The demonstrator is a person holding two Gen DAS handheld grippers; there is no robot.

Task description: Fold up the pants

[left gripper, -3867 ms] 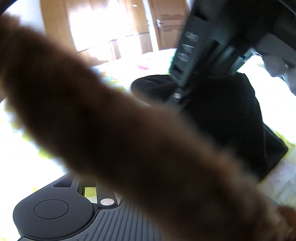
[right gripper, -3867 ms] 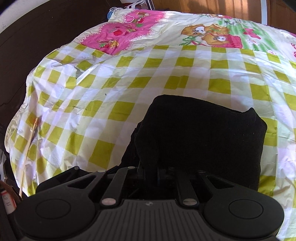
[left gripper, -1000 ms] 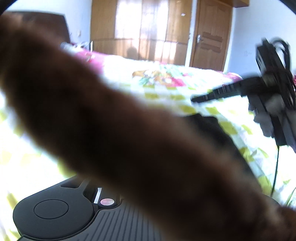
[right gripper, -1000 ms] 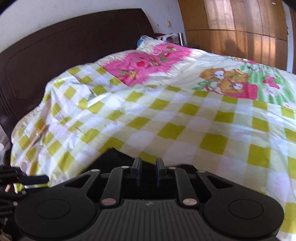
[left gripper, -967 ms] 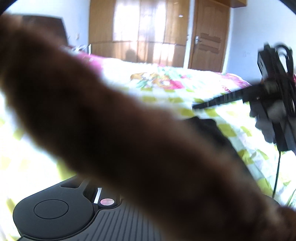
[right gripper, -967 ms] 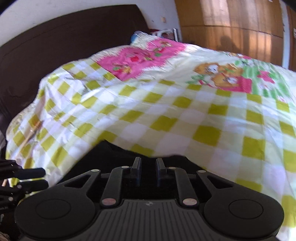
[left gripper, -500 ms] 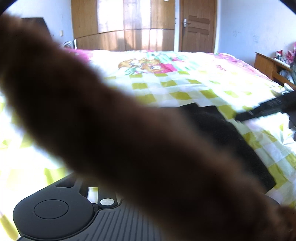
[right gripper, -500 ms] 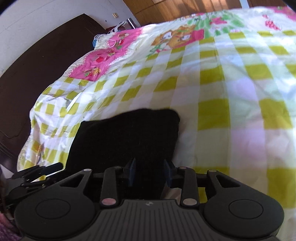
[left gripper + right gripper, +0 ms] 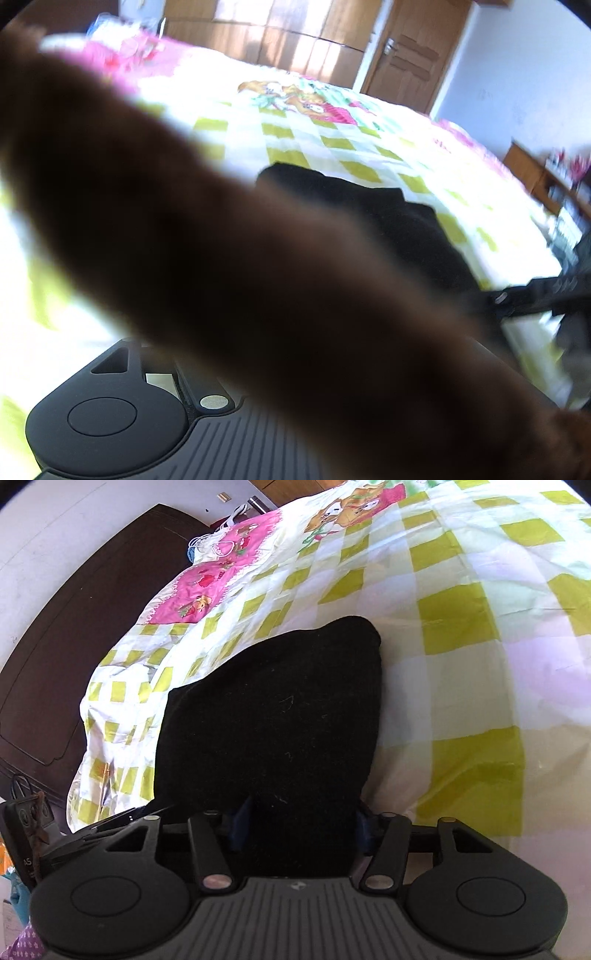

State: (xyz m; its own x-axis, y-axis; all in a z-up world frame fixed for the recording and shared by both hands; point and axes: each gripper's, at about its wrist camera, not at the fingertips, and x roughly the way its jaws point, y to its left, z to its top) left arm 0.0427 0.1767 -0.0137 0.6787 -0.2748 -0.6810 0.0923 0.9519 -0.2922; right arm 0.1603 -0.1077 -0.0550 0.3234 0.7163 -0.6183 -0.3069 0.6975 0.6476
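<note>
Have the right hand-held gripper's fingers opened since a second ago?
Yes. The right hand-held gripper stands wider now, its fingers straddling the black pants.

A broad, blurred brown furry strip (image 9: pixel 236 266) crosses the left wrist view from upper left to lower right, hiding most of the scene — including the left gripper's fingers. Only the gripper's black ribbed body (image 9: pixel 110 424) shows at the bottom left. Beyond the strip, dark black folded pants (image 9: pixel 402 225) lie on a yellow-and-white checked bed cover (image 9: pixel 332 147) with pink cartoon panels. At the right edge a second black gripper (image 9: pixel 546 291) reaches in, blurred. Behind stand a brown wooden door (image 9: pixel 410 51) and wooden wardrobe panels (image 9: pixel 280 33).
</note>
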